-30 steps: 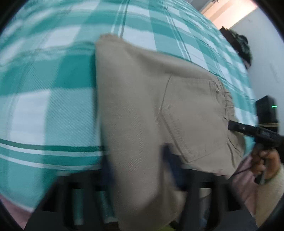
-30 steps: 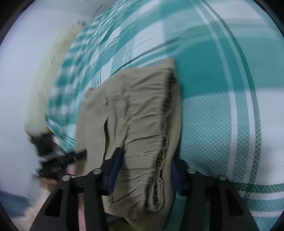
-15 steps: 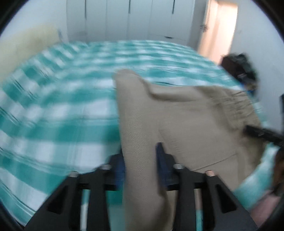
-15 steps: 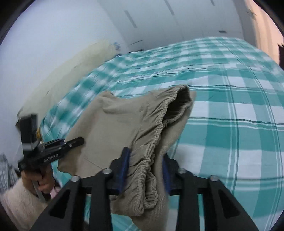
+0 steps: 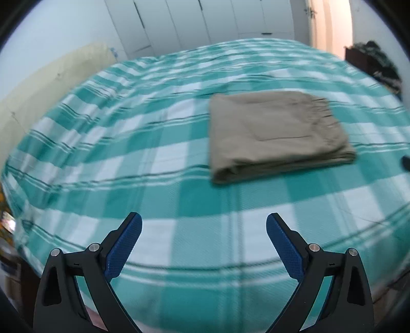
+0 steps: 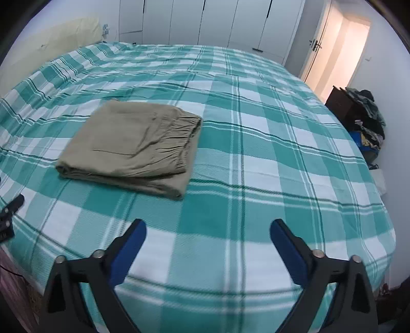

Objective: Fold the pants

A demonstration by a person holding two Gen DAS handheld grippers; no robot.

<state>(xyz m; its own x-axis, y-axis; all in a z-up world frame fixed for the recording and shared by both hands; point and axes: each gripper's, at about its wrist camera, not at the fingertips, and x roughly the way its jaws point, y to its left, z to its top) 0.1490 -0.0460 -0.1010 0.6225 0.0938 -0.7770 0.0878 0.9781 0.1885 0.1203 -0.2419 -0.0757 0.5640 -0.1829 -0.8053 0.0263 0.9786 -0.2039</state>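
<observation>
The khaki pants point(image 5: 276, 133) lie folded into a flat rectangle on the green-and-white checked bedspread point(image 5: 153, 143), elastic waistband on the right side. They also show in the right wrist view point(image 6: 133, 146). My left gripper point(image 5: 203, 225) is open and empty, held back above the near part of the bed, well short of the pants. My right gripper point(image 6: 207, 230) is open and empty too, to the right of and nearer than the pants. The left gripper's tip point(image 6: 12, 205) shows at the left edge of the right wrist view.
White wardrobe doors point(image 6: 205, 23) stand behind the bed. A cream headboard point(image 5: 51, 84) is at the left. An open door point(image 6: 338, 48) and a dark stand with piled clothes point(image 6: 364, 107) are at the right. The bed's front edge is just below both grippers.
Both grippers let go of the pants, opened and pulled back from them. The pants, held up before, now lie folded flat on the bed.
</observation>
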